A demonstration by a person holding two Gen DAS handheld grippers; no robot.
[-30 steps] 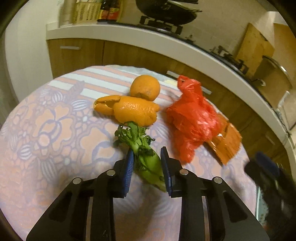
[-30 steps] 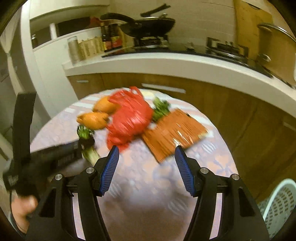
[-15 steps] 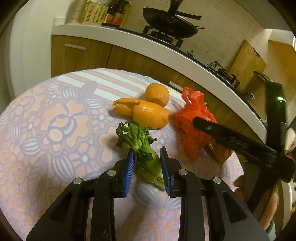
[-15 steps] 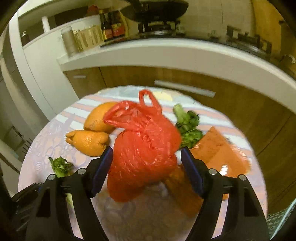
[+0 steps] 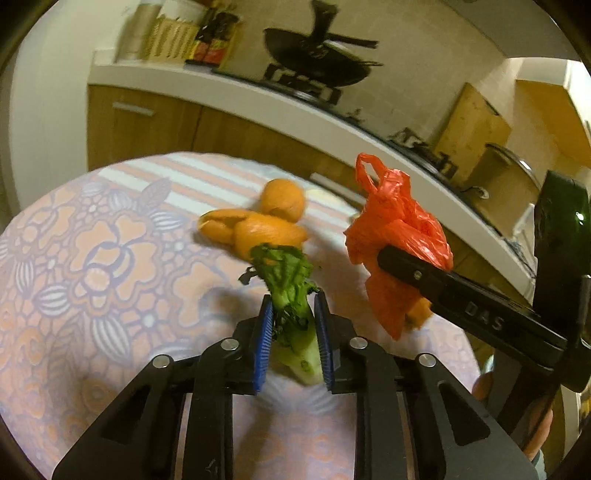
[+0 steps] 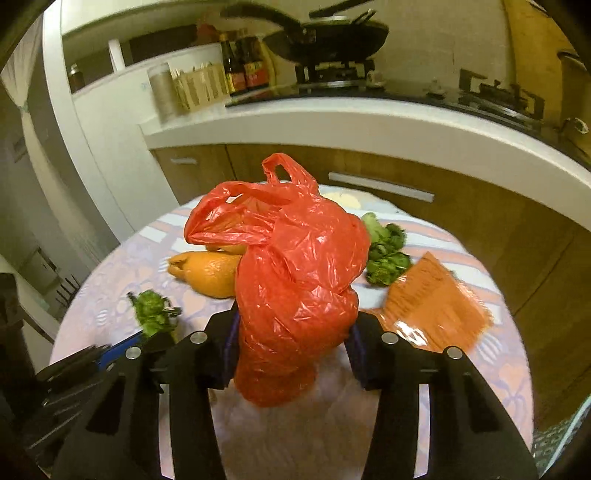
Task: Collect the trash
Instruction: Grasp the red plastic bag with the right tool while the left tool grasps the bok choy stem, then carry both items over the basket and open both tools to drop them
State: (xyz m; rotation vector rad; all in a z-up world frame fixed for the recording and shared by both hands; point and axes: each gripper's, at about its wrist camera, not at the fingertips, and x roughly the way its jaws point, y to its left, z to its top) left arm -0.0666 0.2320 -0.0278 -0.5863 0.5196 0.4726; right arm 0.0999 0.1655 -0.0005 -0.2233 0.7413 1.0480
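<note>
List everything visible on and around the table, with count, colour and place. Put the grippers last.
broccoli stalk: 1, green, held between the left gripper's pads
second broccoli piece: 1, green, on the table behind the bag
plastic bag: 1, red, between the right gripper's fingers
orange peels: 2 or 3 pieces, orange, table centre
flat wrapper: 1, orange, table's right side
tablecloth: 1, pink floral, covers the round table
wok: 1, black, on the stove
sauce bottles: 2, dark, on the counter
left gripper: black, blue pads
right gripper: black, blue pads
</note>
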